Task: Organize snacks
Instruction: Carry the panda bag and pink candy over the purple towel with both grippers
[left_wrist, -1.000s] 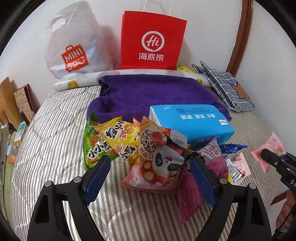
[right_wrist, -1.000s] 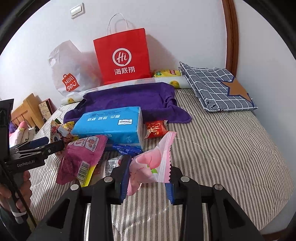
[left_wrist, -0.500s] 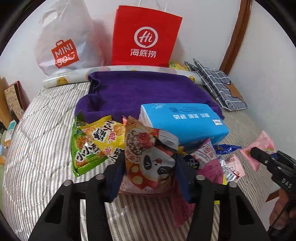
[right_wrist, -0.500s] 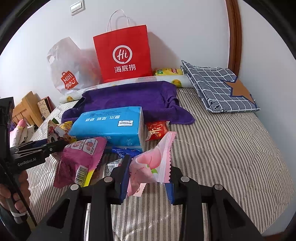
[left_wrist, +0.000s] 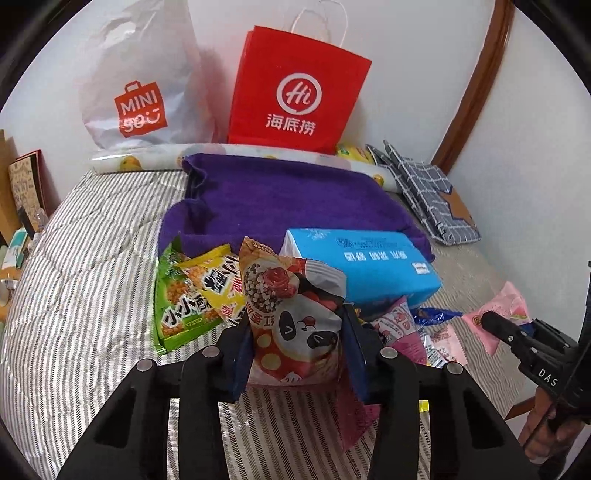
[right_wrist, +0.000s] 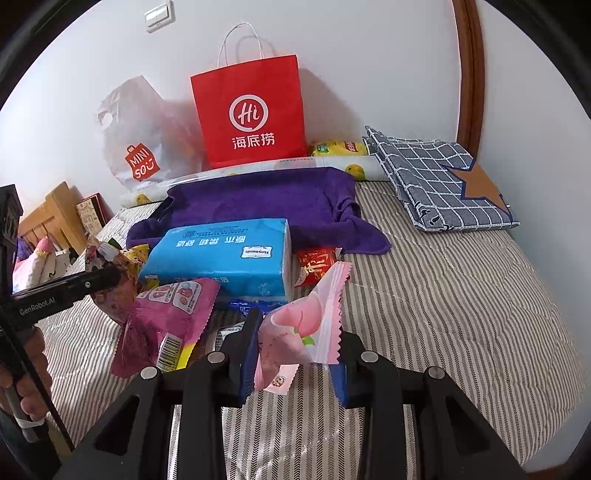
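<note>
On a striped bed (left_wrist: 92, 266), the left tool (left_wrist: 295, 343) is now clamped on a panda-print snack bag (left_wrist: 295, 317) — a second ago its fingers stood wide apart on either side of it. The bag stands upright at the front of the snack pile, beside a green and a yellow packet (left_wrist: 199, 291) and a blue tissue pack (left_wrist: 362, 262). The right tool (right_wrist: 295, 343) still grips a pink peach packet (right_wrist: 306, 325), raised above the bed. Both tools look loaded — probably ready to carry snacks toward the red paper bag (right_wrist: 251, 114).
</note>
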